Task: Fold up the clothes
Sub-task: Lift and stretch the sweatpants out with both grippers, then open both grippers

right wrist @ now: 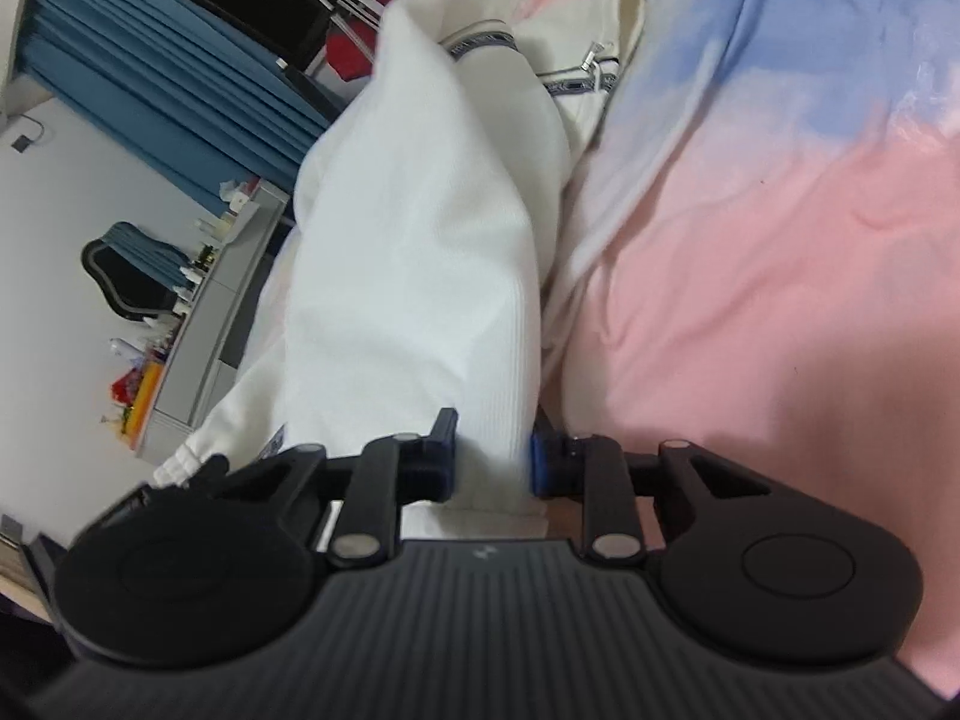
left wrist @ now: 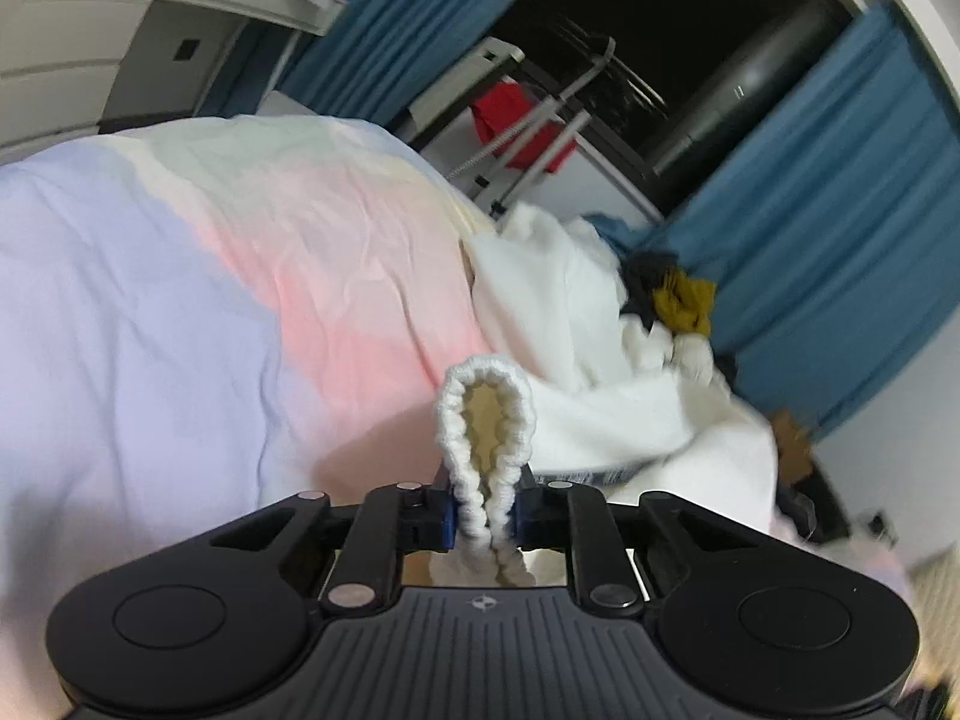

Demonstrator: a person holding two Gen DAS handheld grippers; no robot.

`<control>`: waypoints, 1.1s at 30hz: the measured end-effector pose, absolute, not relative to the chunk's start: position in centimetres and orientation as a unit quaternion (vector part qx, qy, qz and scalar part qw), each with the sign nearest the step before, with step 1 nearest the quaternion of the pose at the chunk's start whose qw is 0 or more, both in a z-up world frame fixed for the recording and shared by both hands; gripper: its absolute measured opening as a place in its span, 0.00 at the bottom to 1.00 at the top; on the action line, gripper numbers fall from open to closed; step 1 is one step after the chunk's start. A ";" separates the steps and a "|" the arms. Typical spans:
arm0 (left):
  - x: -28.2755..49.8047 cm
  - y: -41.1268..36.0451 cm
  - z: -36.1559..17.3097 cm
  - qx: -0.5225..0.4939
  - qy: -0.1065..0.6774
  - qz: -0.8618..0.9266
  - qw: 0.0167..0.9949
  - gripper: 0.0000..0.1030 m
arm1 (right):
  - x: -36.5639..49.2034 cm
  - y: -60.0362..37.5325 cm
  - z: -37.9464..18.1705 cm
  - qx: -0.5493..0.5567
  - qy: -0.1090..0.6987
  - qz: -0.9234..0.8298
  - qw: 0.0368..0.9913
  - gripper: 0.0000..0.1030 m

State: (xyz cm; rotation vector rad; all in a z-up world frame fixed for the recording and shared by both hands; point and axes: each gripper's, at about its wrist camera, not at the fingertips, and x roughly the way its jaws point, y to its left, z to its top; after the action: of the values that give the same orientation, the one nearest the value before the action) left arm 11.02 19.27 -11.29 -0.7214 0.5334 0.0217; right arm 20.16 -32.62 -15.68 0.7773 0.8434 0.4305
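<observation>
A white knit garment point(left wrist: 606, 372) lies bunched on the bed at the right of the left wrist view. My left gripper point(left wrist: 487, 519) is shut on its ribbed white waistband point(left wrist: 483, 420), which loops up between the fingers. In the right wrist view the same white garment point(right wrist: 420, 228) hangs stretched away from my right gripper point(right wrist: 492, 456), which is shut on a thick fold of it. Navy-patterned trim point(right wrist: 480, 39) shows on the garment's far end.
The bed cover point(left wrist: 180, 300) is pastel pink, lilac and cream; it also shows in the right wrist view point(right wrist: 780, 240). A dark and mustard clothes pile point(left wrist: 678, 294) lies beyond the garment. Blue curtains point(left wrist: 840, 228), a drying rack point(left wrist: 540, 120) and a desk point(right wrist: 210, 324) stand around the bed.
</observation>
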 end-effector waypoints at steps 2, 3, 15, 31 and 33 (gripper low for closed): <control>11.5 20.5 -9.4 -0.355 0.244 0.012 0.902 0.15 | 19.3 -32.3 -15.1 0.401 0.386 0.225 0.800 0.20; 11.8 21.2 -8.0 -0.351 0.234 0.012 0.907 0.15 | 18.7 -31.8 -14.6 0.416 0.383 0.238 0.790 0.19; 17.2 29.5 6.2 -0.189 0.167 0.095 0.963 0.15 | 16.2 -13.1 -11.1 0.428 0.399 0.407 0.701 0.14; 15.4 35.5 -6.1 -0.188 0.251 0.123 0.942 0.37 | 17.3 -4.6 -16.6 0.279 0.474 0.383 0.742 0.23; 13.9 34.6 -5.2 -0.177 0.247 0.130 0.944 0.63 | 16.7 -4.5 -16.4 0.263 0.476 0.372 0.752 0.36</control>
State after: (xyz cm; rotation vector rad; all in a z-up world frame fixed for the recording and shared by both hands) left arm 13.89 34.63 -5.24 -0.3608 0.5045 0.2646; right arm 16.73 -4.51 -16.42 0.5741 1.0401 0.8129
